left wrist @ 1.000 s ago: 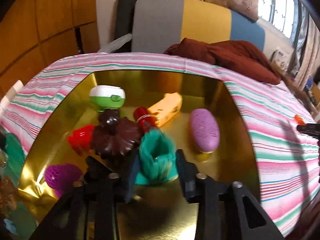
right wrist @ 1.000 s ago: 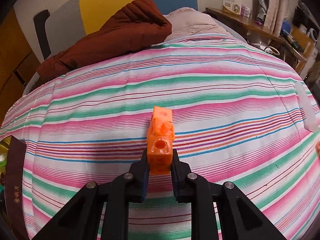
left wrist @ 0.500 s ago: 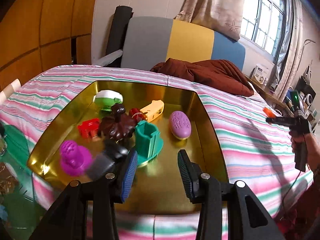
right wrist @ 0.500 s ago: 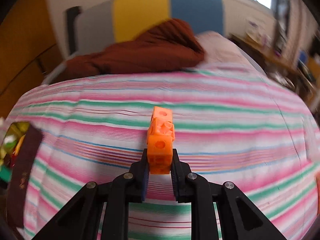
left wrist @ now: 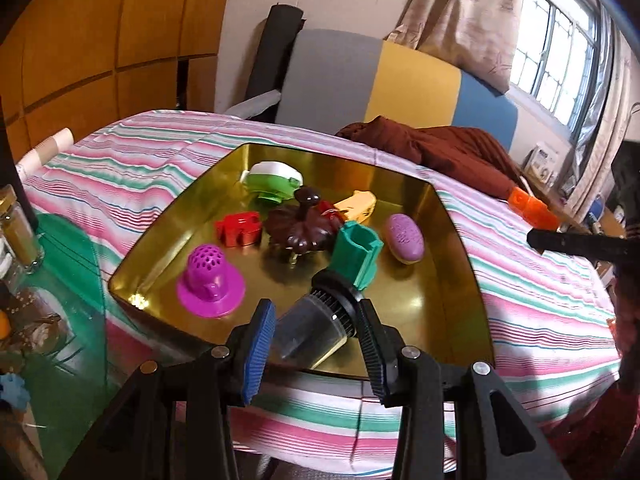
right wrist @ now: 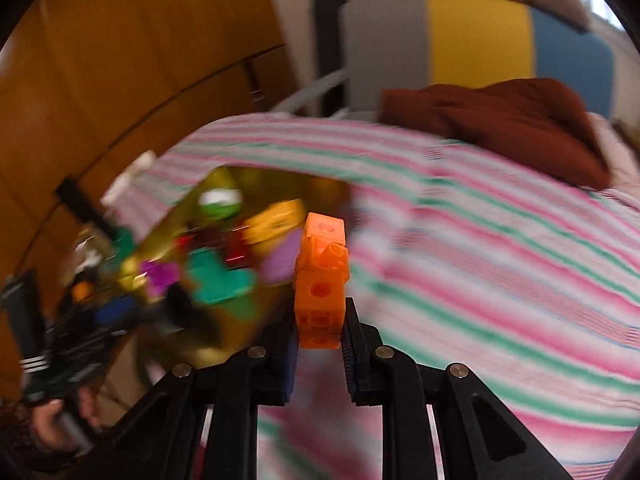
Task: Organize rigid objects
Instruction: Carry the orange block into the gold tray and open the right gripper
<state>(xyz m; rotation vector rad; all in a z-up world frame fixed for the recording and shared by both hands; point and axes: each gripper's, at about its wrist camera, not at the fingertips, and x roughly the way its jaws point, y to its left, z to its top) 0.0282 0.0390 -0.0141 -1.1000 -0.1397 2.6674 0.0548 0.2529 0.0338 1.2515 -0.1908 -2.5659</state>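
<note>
A gold tray (left wrist: 452, 288) lies on the striped bedspread and holds several rigid toys: a magenta hat shape (left wrist: 210, 284), a red piece (left wrist: 239, 230), a dark brown piece (left wrist: 302, 228), a teal piece (left wrist: 357, 254), a purple oval (left wrist: 405, 237), a green-white piece (left wrist: 274, 182) and a yellow piece (left wrist: 358, 202). My left gripper (left wrist: 314, 330) is open above the tray's near edge; a clear jar with a black cap (left wrist: 320, 322) lies between its fingers. My right gripper (right wrist: 320, 334) is shut on an orange block (right wrist: 322, 276), also seen at the right of the left wrist view (left wrist: 530, 206).
A dark red blanket (left wrist: 432, 148) lies at the head of the bed before a grey, yellow and blue headboard (left wrist: 400, 80). A green glass side table (left wrist: 52, 280) with jars stands left of the bed. The tray shows blurred in the right wrist view (right wrist: 240, 312).
The left gripper drew back from the tray and let go of the teal piece; the clear jar now shows between its fingers. The right gripper swung left towards the tray with the orange block.
</note>
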